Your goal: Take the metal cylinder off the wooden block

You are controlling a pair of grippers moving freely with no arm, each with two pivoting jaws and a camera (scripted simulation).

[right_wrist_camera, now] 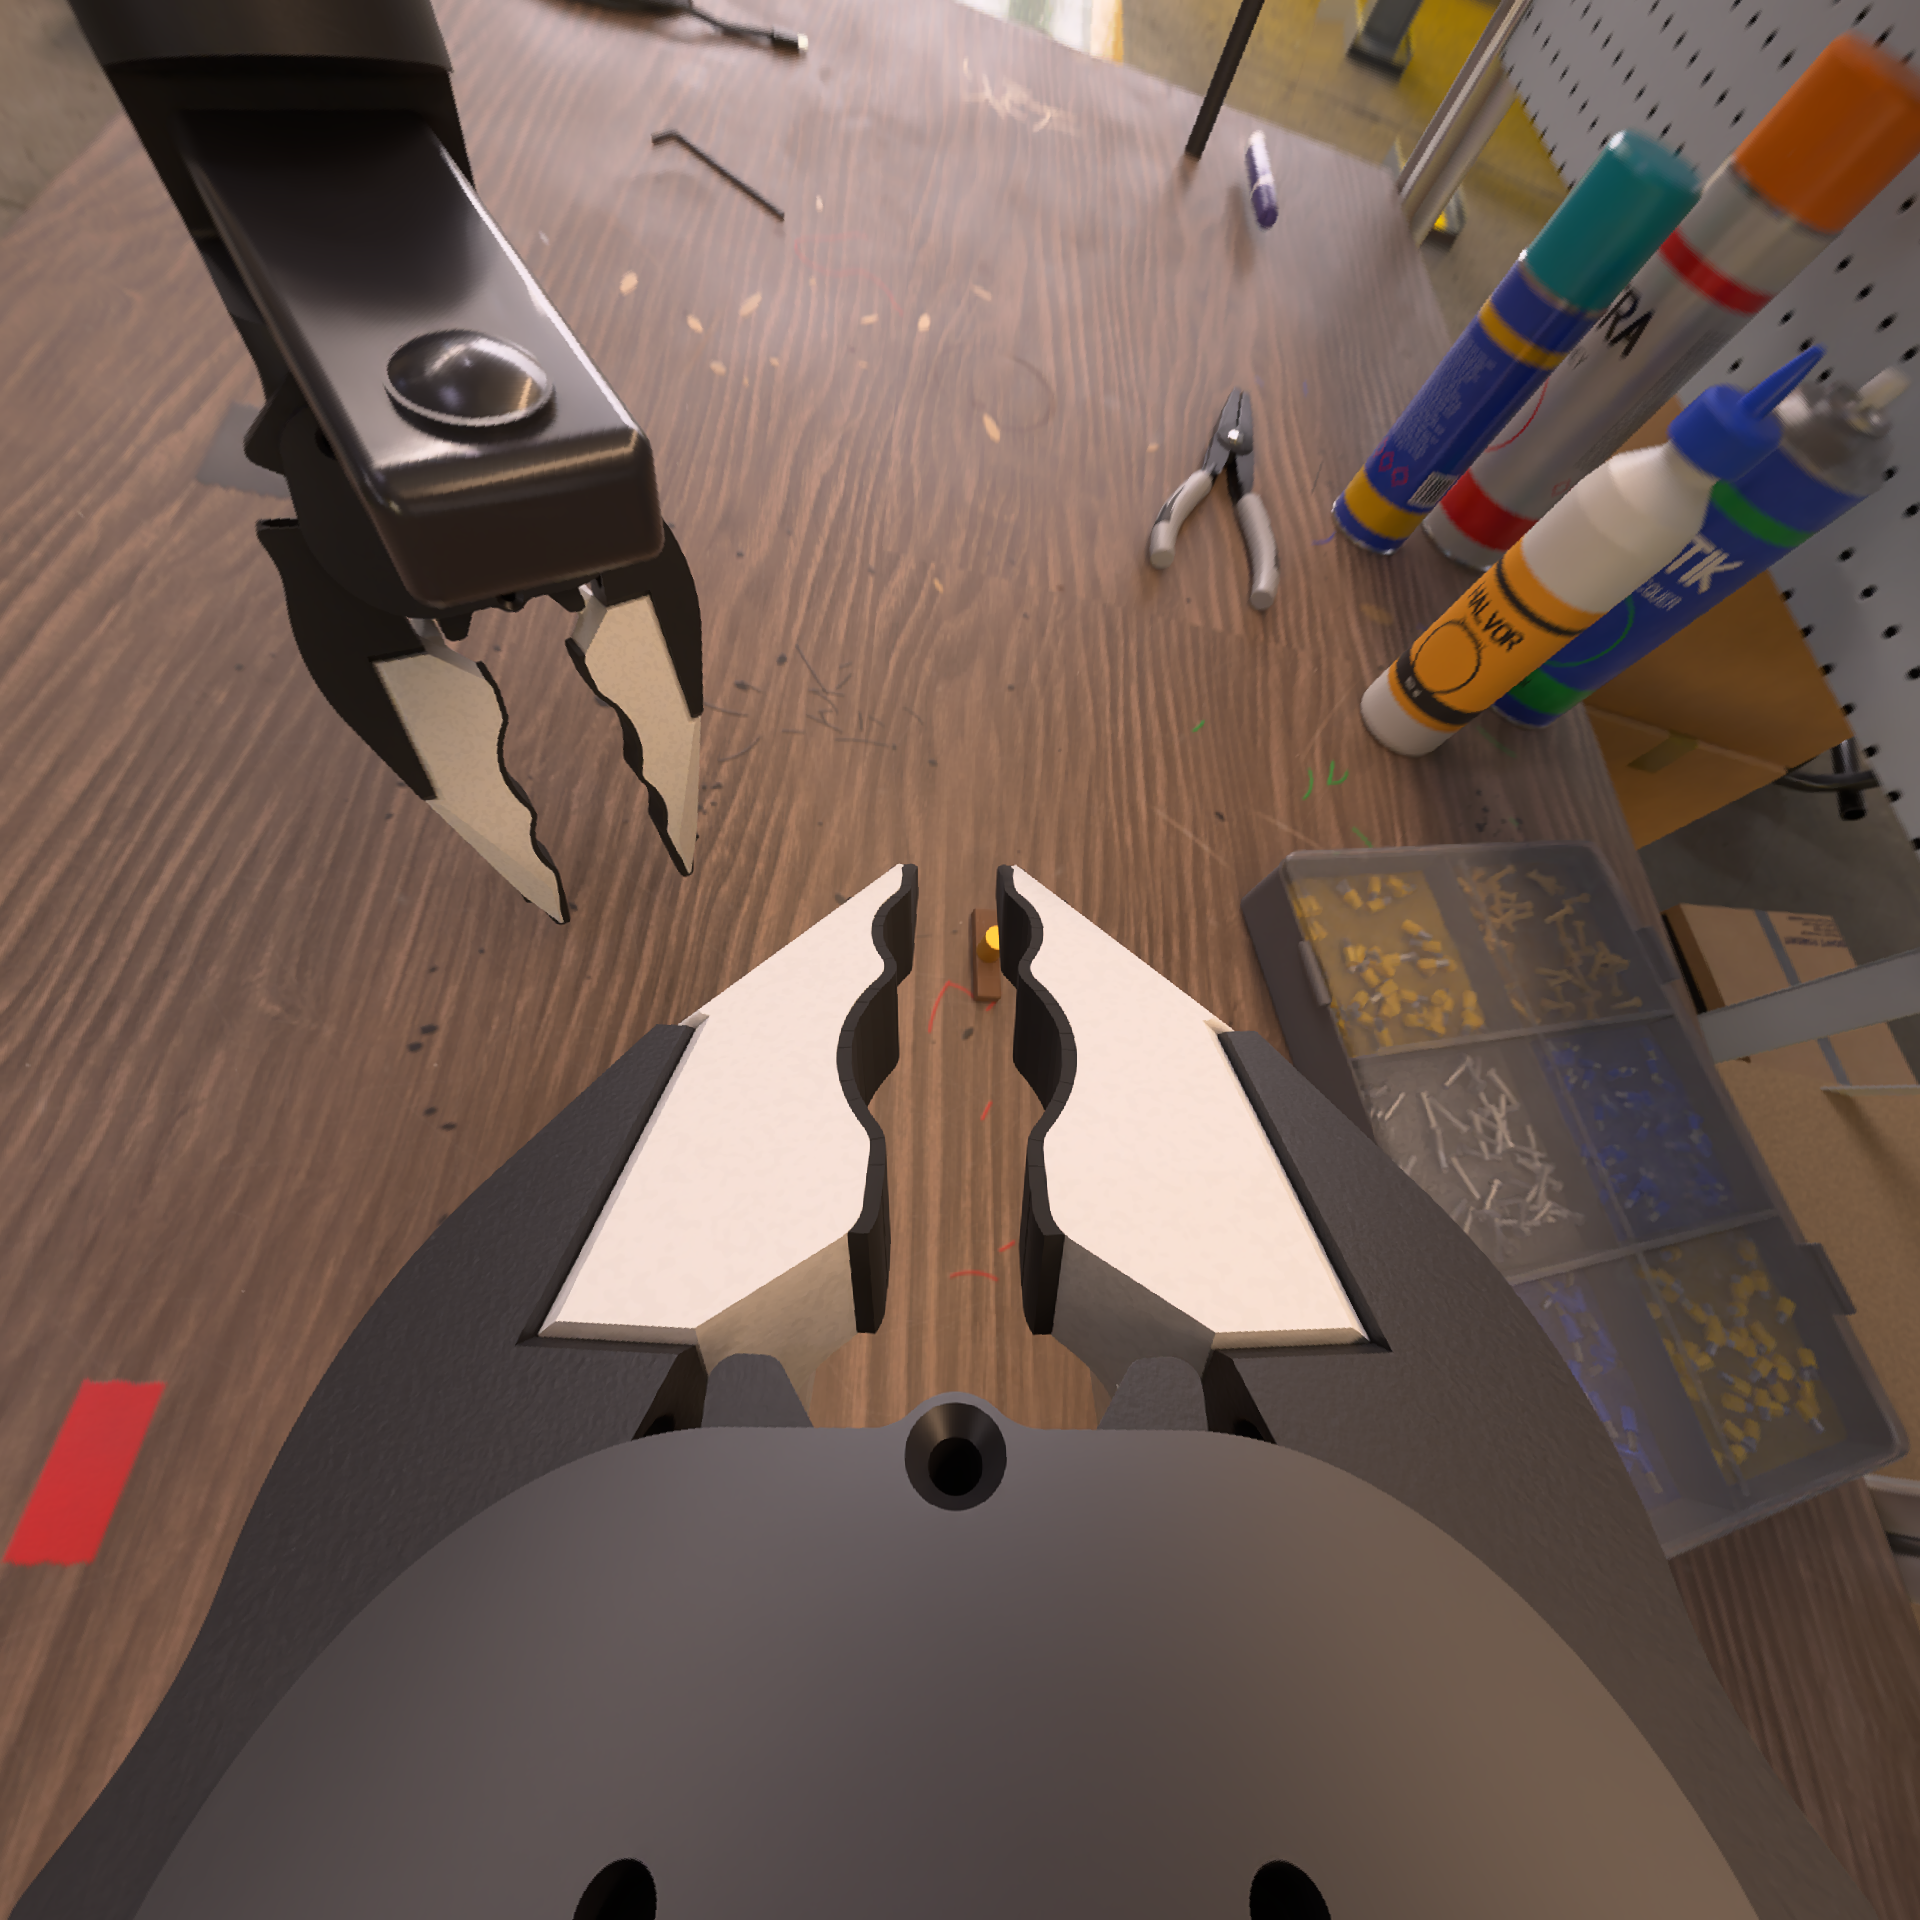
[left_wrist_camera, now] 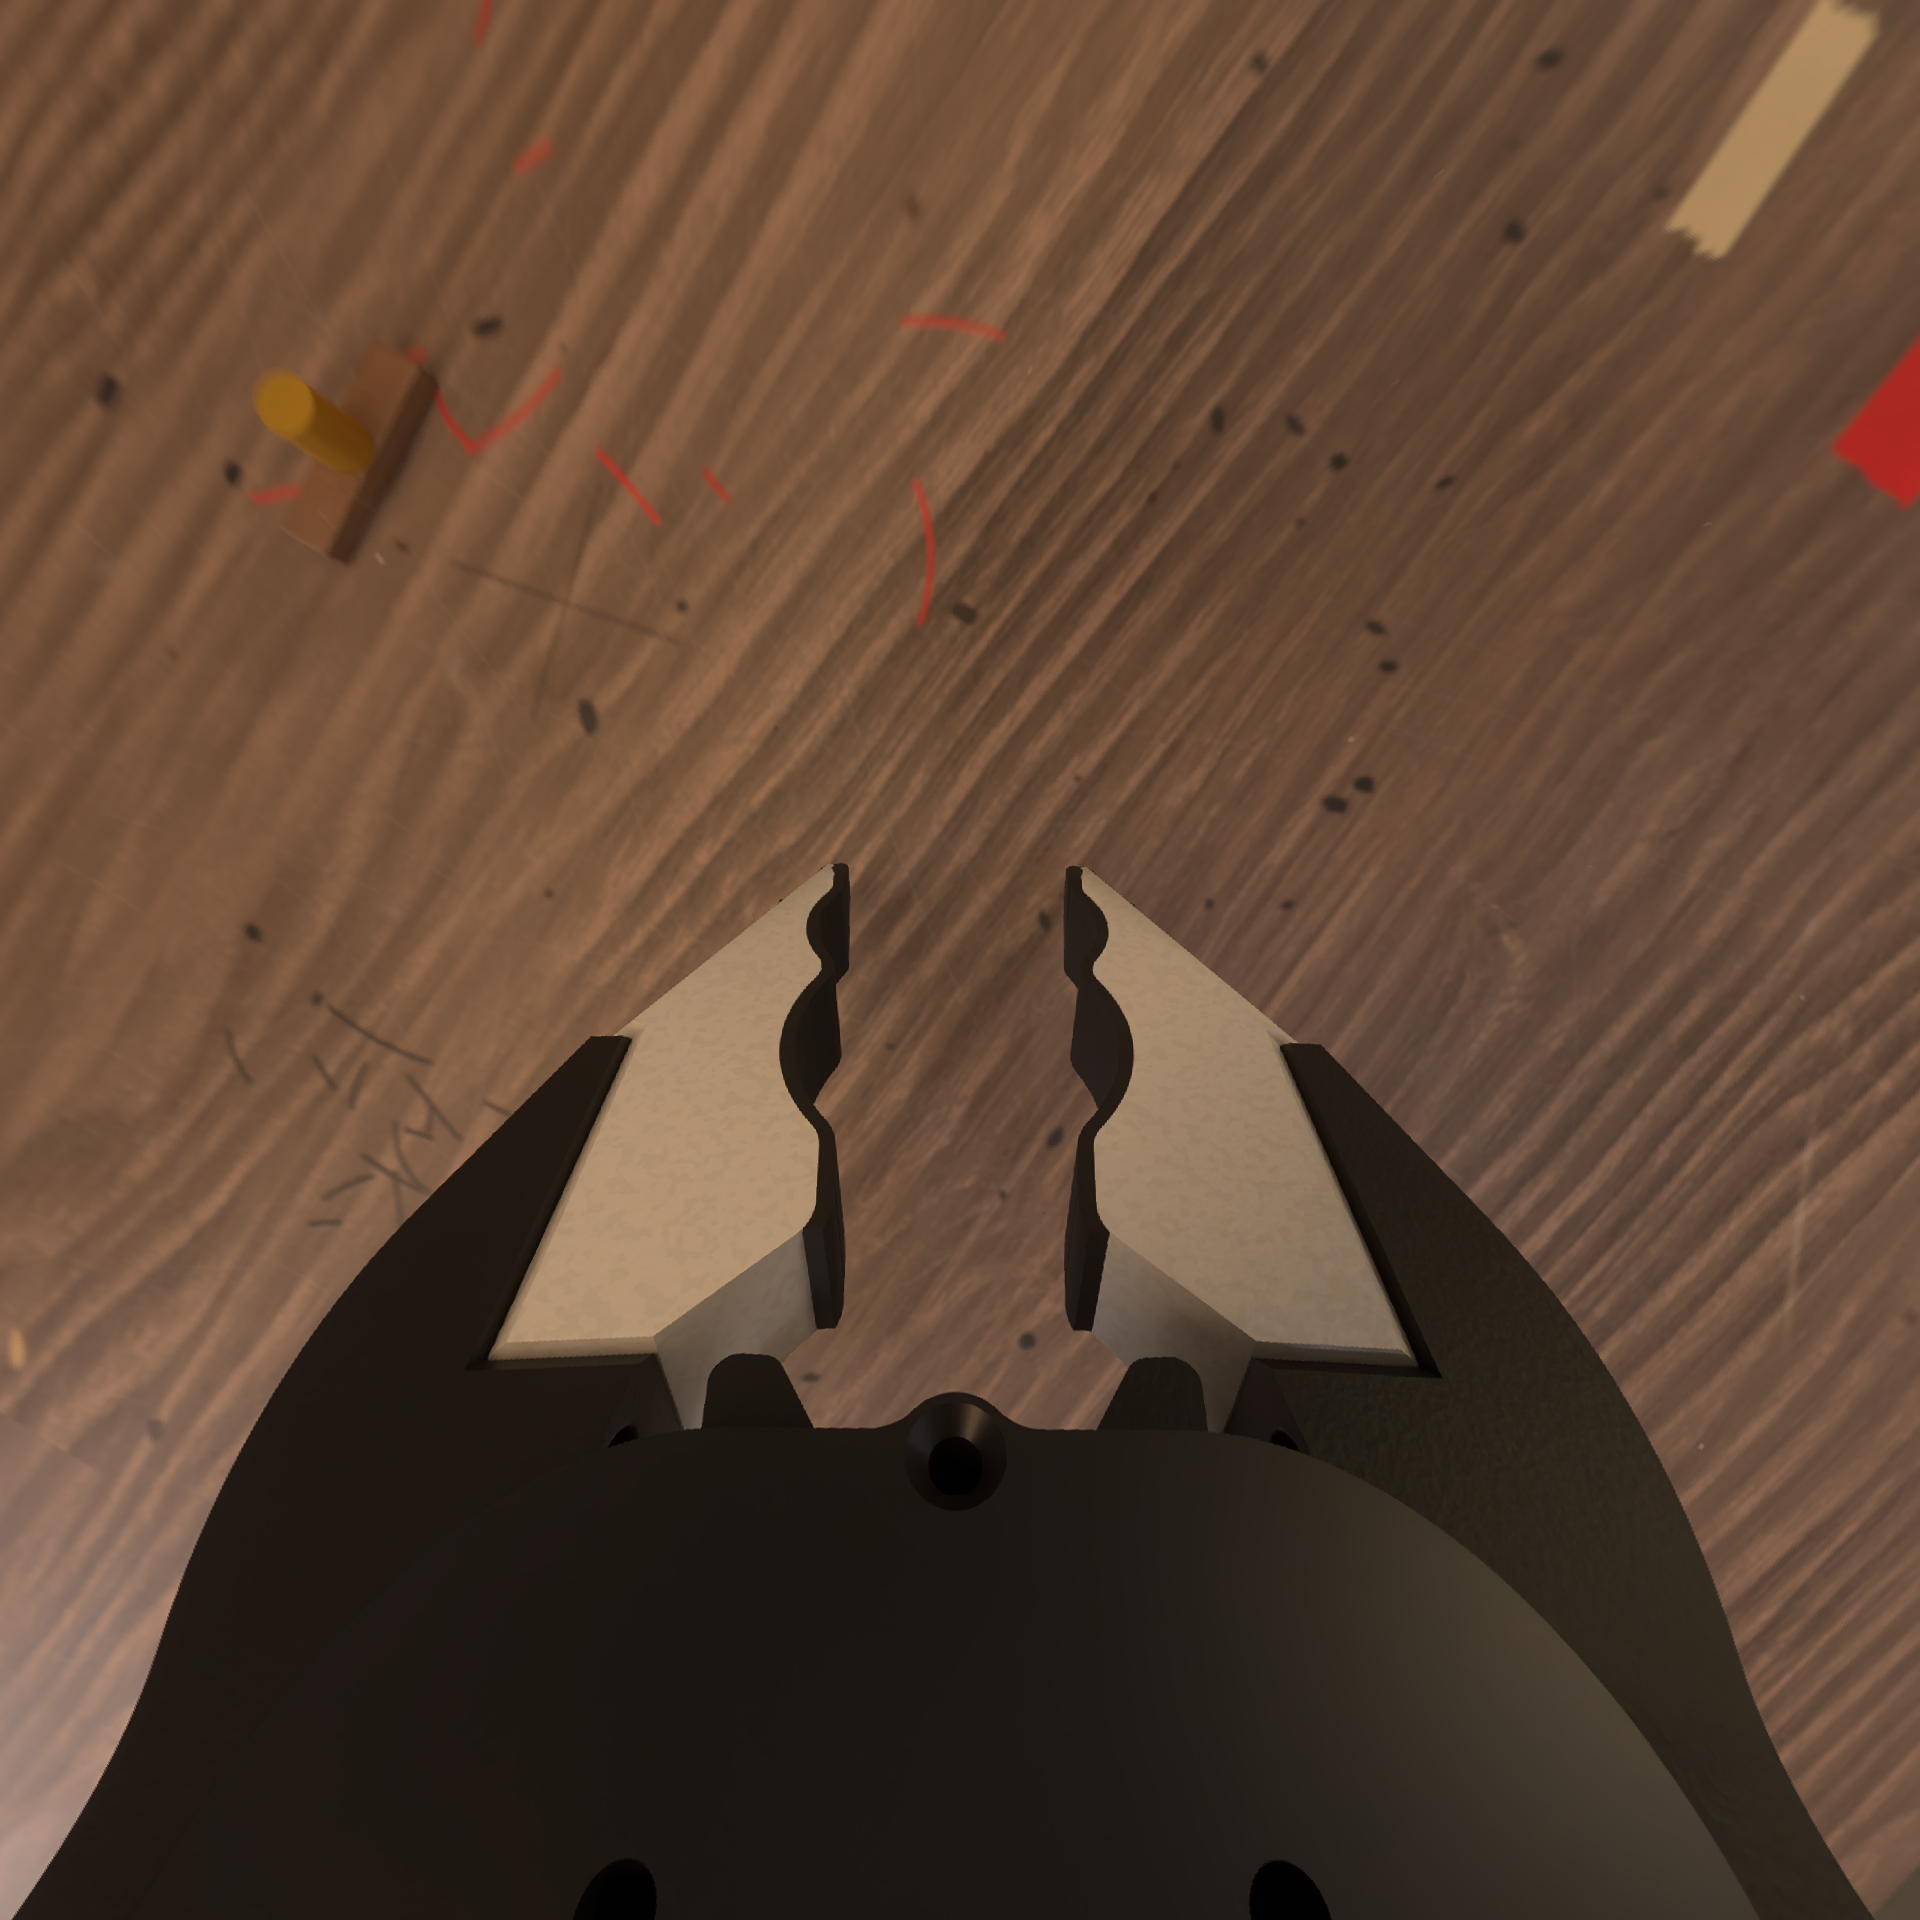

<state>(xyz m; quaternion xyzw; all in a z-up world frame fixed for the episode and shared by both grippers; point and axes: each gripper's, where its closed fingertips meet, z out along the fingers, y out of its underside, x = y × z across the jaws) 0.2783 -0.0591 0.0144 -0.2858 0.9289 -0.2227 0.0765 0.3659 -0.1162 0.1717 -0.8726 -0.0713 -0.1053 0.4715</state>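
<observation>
A small yellow metal cylinder (left_wrist_camera: 312,424) stands on a flat wooden block (left_wrist_camera: 366,457) on the wooden table, at the upper left of the left wrist view. My left gripper (left_wrist_camera: 956,871) is open and empty, well above and to the right of them. In the right wrist view the cylinder (right_wrist_camera: 991,938) and the block (right_wrist_camera: 985,971) show far below, between my fingertips. My right gripper (right_wrist_camera: 956,871) is open and empty, high above them. The left gripper also shows in the right wrist view (right_wrist_camera: 623,891), open, at the upper left.
A clear parts box (right_wrist_camera: 1558,1143) with small fasteners lies at the right. Spray cans (right_wrist_camera: 1507,343) and a glue bottle (right_wrist_camera: 1538,582) stand by a pegboard. Pliers (right_wrist_camera: 1226,488) lie beyond the block. Red tape (right_wrist_camera: 83,1470) and tan tape (left_wrist_camera: 1766,135) stick to the table.
</observation>
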